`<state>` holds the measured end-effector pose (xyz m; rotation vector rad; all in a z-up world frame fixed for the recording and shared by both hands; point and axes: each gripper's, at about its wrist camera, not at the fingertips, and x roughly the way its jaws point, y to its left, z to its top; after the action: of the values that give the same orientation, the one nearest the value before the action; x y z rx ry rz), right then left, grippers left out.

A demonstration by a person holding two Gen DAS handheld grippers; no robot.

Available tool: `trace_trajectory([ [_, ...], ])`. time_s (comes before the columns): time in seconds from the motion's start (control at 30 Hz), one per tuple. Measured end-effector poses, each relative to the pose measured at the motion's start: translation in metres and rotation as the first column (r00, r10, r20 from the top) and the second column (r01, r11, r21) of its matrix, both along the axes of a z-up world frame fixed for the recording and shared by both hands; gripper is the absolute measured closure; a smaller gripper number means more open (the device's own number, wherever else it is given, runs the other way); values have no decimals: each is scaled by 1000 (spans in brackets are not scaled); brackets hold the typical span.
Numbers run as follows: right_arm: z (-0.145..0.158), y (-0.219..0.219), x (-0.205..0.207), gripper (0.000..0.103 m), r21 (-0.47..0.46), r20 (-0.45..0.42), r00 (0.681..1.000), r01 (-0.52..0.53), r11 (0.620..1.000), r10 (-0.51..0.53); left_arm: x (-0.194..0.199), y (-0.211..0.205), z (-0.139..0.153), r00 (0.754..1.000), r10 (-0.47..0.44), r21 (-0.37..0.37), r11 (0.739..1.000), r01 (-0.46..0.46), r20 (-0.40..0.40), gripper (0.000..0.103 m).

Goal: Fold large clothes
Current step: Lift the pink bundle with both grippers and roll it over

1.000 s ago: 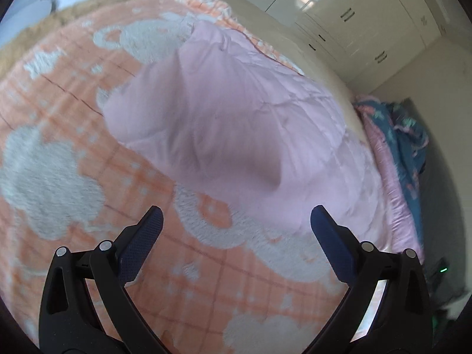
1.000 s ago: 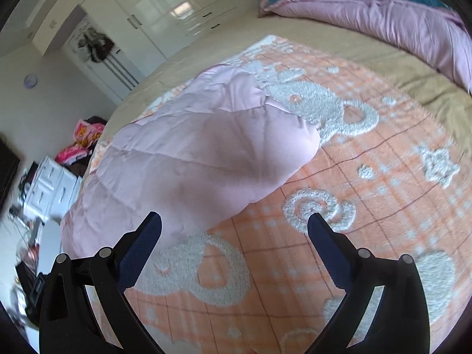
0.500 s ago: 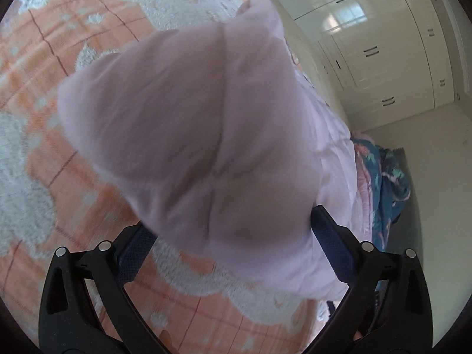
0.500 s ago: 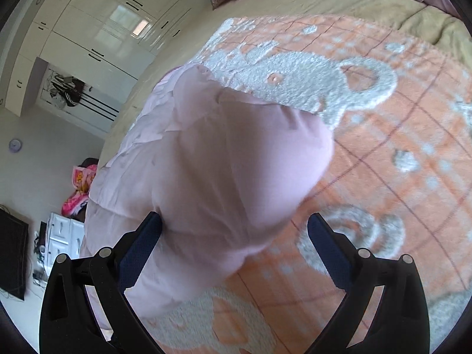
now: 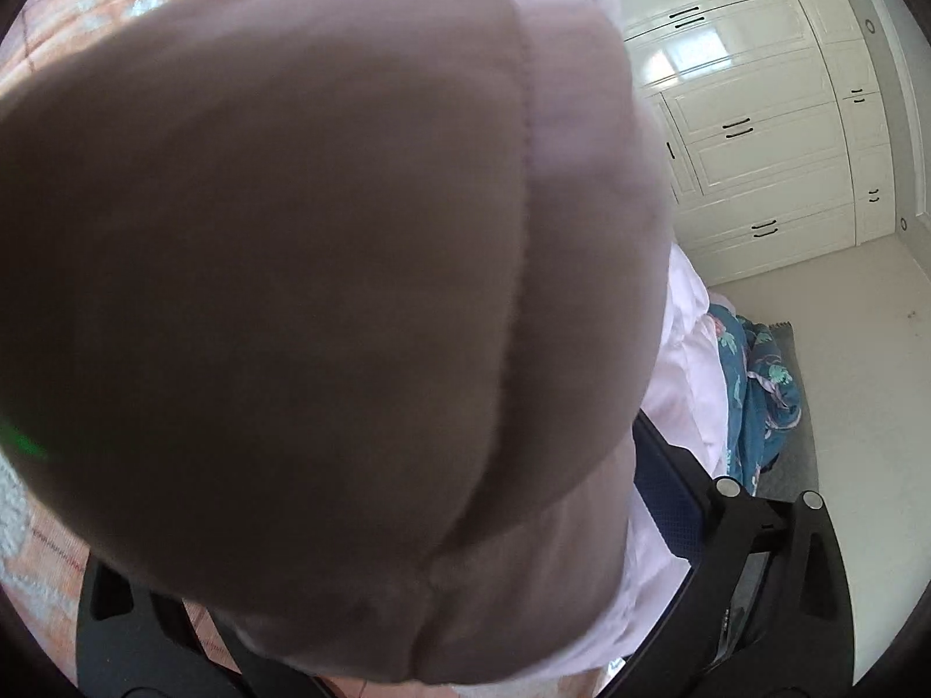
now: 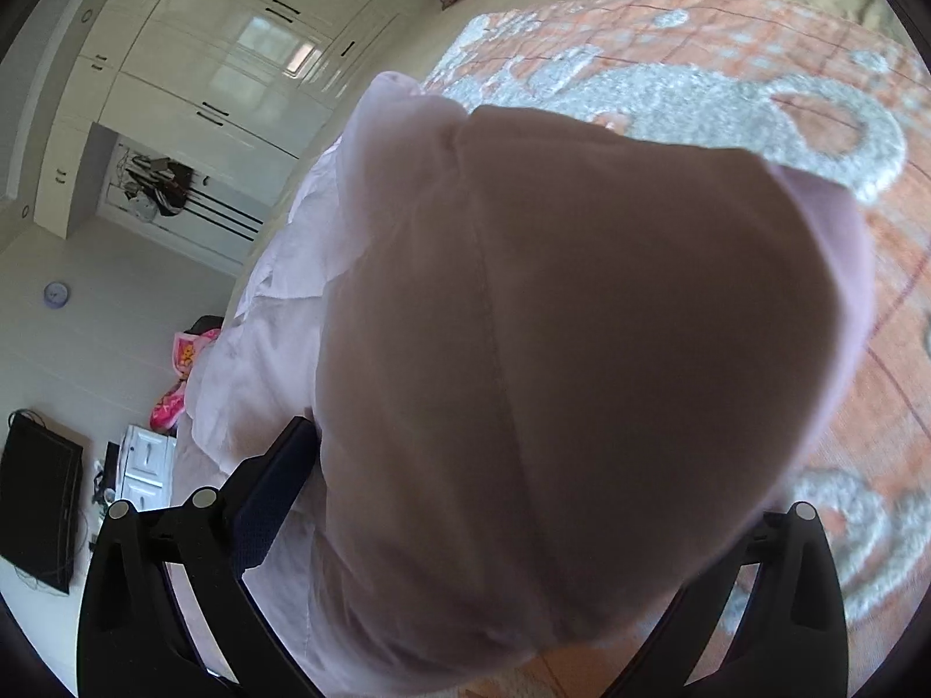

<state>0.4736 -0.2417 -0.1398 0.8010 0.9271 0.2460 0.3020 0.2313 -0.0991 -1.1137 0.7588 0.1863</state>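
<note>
A pale pink quilted padded garment (image 5: 326,291) lies on the orange blanket and fills most of the left wrist view. My left gripper (image 5: 372,523) is open, its jaws wide on either side of a puffy end of the garment; only the right finger (image 5: 669,500) shows, the left is hidden by fabric. In the right wrist view the garment's other end (image 6: 582,360) bulges between the wide-open jaws of my right gripper (image 6: 523,494). Its left finger (image 6: 273,483) shows; the right fingertip is hidden by fabric.
The orange-and-white patterned blanket (image 6: 756,58) covers the bed. A teal and pink duvet (image 5: 762,384) lies at the bed's edge. White wardrobes (image 5: 756,134) line the wall. A dark screen (image 6: 41,494) and a white cabinet (image 6: 145,459) stand on the floor.
Both grippers have moved forward onto the garment, so its ends now sit between the open jaws and fill both views. The jaws have stayed wide.
</note>
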Motion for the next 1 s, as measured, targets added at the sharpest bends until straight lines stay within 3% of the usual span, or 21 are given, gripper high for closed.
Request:
trace_trajectory([
  [0.1,0,2,3,13,0,15,1000,-17,1000,17,2,-3,2,1000,8,20,1000,-8,0,8],
  [0.17,0,3,4,25,1,29,999,-29,1000,29,3,-5,4,1000,9,34,999,-9,-1,9],
  [0.37,15,10,7,51,-39,87,993,-76,996,79,6,-16,24,1000,-14,133,991,14,-1,35],
  [0.5,28,19,10,57,-94,109,988,-97,991,107,7,-27,39,1000,-22,208,978,24,-10,50],
  [0.7,30,23,7,61,-153,124,982,-124,980,143,9,-36,45,999,-50,271,961,51,-9,60],
  [1.0,59,41,-4,70,-292,181,960,-156,944,215,12,-31,58,996,-92,356,931,82,11,69],
])
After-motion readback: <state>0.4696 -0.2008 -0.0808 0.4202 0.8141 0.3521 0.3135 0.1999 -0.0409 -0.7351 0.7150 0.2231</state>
